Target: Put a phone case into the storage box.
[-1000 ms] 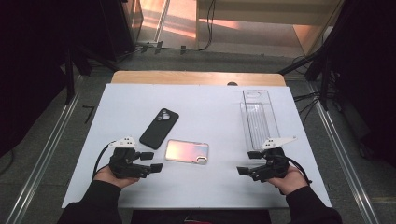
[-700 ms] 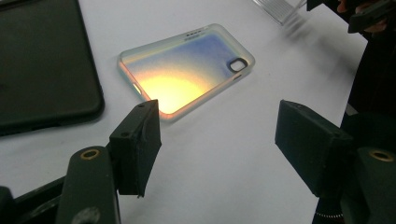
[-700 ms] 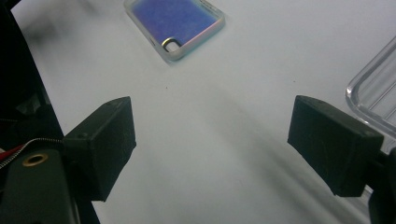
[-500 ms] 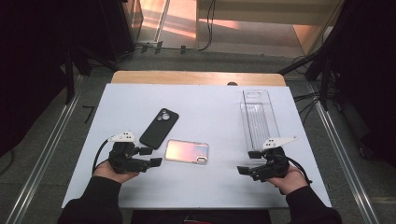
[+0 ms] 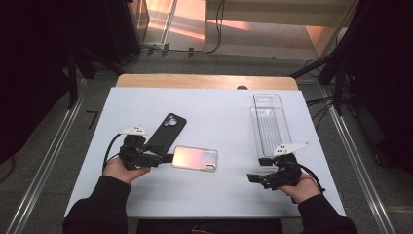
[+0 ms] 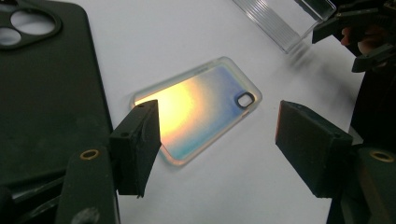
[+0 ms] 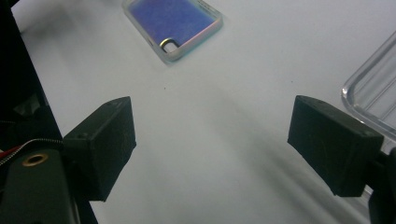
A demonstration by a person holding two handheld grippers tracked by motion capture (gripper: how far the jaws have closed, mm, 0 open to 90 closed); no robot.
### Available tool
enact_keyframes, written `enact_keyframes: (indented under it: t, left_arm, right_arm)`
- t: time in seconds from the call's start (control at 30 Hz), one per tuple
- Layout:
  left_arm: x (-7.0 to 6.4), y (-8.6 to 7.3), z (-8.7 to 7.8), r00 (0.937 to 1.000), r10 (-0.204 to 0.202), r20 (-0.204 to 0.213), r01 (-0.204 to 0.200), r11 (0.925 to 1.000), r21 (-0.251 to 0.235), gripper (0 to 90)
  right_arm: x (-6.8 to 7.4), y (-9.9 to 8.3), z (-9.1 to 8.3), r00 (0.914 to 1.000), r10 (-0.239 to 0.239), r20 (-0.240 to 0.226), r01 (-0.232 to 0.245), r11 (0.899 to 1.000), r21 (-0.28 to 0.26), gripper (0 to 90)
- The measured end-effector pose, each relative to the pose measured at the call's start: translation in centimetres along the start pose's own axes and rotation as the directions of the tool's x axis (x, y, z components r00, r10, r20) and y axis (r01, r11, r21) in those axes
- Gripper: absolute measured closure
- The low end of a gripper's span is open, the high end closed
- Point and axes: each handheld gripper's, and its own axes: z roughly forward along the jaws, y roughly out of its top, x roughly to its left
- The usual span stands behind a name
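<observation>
While both jaws gape:
Left gripper (image 6: 217, 149): holds nothing; iridescent translucent phone case (image 6: 198, 109) just beyond fingers (image 6: 137, 144).
Right gripper (image 7: 212, 144): wide apart, holding nothing, over white table (image 7: 224, 121).

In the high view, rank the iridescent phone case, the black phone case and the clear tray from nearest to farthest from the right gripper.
From the right gripper, at the table's near right:
1. Clear tray, just behind it along the right side.
2. Iridescent phone case, off to its left near the table's middle.
3. Black phone case, farther left, beside the left gripper.
</observation>
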Motion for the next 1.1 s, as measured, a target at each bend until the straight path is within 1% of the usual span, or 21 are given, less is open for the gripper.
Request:
enact_keyframes:
  t: [0.13,0.2,0.27,0.37,0.4,0.43,0.47,0.5,0.53,0.57,0.6,0.63,0.67,0.7,0.73,0.83,0.87,0.93,0.97,1.0,1.1]
  left_arm:
    - [0.2,0.9,0.6,0.9999,0.014,-0.005,-0.014,0.9998,0.015,32.3]
    - [0.3,1.2,0.9,0.9999,0.013,-0.003,-0.013,0.9998,0.014,34.4]
    - [0.4,1.6,1.3,0.9996,0.028,0.000,-0.028,0.9992,0.028,34.5]
    - [0.3,1.9,1.7,0.9995,0.031,-0.006,-0.031,0.9986,0.042,37.8]
    - [0.3,2.1,2.0,0.9990,0.044,-0.008,-0.043,0.9977,0.051,37.8]
    - [0.4,2.3,2.2,0.9987,0.051,-0.005,-0.050,0.9971,0.057,41.2]
    - [0.6,2.5,2.7,0.9989,0.046,-0.006,-0.046,0.9959,0.078,42.6]
    - [0.8,2.6,3.0,0.9991,0.043,-0.007,-0.042,0.9955,0.085,44.2]
    - [1.0,2.6,3.2,0.9988,0.046,-0.020,-0.044,0.9951,0.088,47.1]
    - [1.2,2.6,3.5,0.9987,0.042,-0.030,-0.039,0.9949,0.093,53.4]
    - [1.3,2.6,3.7,0.9980,0.029,-0.056,-0.023,0.9940,0.107,61.6]
    - [1.3,2.6,3.7,0.9980,0.029,-0.056,-0.023,0.9940,0.107,73.5]
    - [1.9,2.3,4.1,0.9992,0.022,-0.034,-0.018,0.9909,0.134,84.1]
    - [1.9,2.3,4.1,0.9992,0.022,-0.034,-0.018,0.9909,0.134,90.0]
    - [2.0,2.0,4.5,0.9997,0.022,-0.013,-0.020,0.9891,0.146,90.0]
    - [1.6,1.6,5.4,0.9989,0.046,0.000,-0.046,0.9821,0.183,90.0]
    - [1.6,1.6,5.4,0.9989,0.046,0.000,-0.046,0.9821,0.183,90.0]
    - [1.7,1.3,6.1,0.9992,0.041,-0.005,-0.039,0.9772,0.209,90.0]
    - [1.8,1.1,6.5,0.9985,0.047,-0.028,-0.040,0.9715,0.234,90.0]
    - [1.8,1.0,6.6,0.9981,0.049,-0.037,-0.039,0.9699,0.240,90.0]
    - [2.0,0.8,6.6,0.9984,0.043,-0.037,-0.033,0.9691,0.245,90.0]
  right_arm:
    - [0.1,0.0,0.0,1.0000,-0.007,-0.006,0.007,1.000,0.005,13.4]
    - [0.1,0.0,0.1,0.9999,-0.010,-0.007,0.010,1.000,0.005,13.4]
    - [0.2,0.0,0.1,0.9999,-0.011,-0.007,0.011,1.000,0.007,13.4]
    - [0.2,0.0,0.1,0.9999,-0.012,-0.006,0.012,1.000,0.007,13.4]
    - [0.2,0.0,0.1,0.9999,-0.012,-0.006,0.012,1.000,0.007,13.4]
    - [0.2,0.0,0.1,0.9999,-0.013,-0.004,0.013,1.000,0.008,13.4]
    - [0.2,0.0,0.1,0.9999,-0.014,-0.003,0.014,1.000,0.009,13.4]
    - [0.2,0.0,0.1,0.9999,-0.013,-0.003,0.013,1.000,0.010,13.4]
    - [0.2,0.0,0.1,0.9999,-0.013,-0.002,0.013,1.000,0.011,13.4]
    - [0.2,0.0,0.1,0.9999,-0.012,-0.002,0.012,1.000,0.013,13.4]
    - [0.1,0.0,0.2,0.9999,-0.013,-0.002,0.013,1.000,0.014,13.4]
    - [0.1,0.0,0.2,0.9999,-0.013,-0.002,0.013,1.000,0.014,13.4]
    - [0.1,0.0,0.2,0.9999,-0.013,-0.001,0.013,1.000,0.013,13.4]
    - [0.1,0.0,0.2,0.9999,-0.013,-0.001,0.013,1.000,0.013,13.4]
    - [0.2,0.0,0.1,0.9999,-0.013,-0.001,0.013,1.000,0.012,13.4]
    - [0.2,0.0,0.1,0.9999,-0.015,0.000,0.015,1.000,0.015,13.4]
    - [0.2,0.0,0.2,0.9999,-0.012,-0.001,0.012,1.000,0.017,13.4]
    - [0.2,0.0,0.2,0.9999,-0.014,-0.002,0.014,1.000,0.018,13.4]
    - [0.2,0.0,0.2,0.9999,-0.013,-0.003,0.013,1.000,0.017,13.4]
    - [0.2,0.0,0.2,0.9999,-0.015,-0.003,0.015,1.000,0.016,13.4]
    - [0.2,0.0,0.2,0.9999,-0.013,-0.003,0.013,1.000,0.017,13.4]
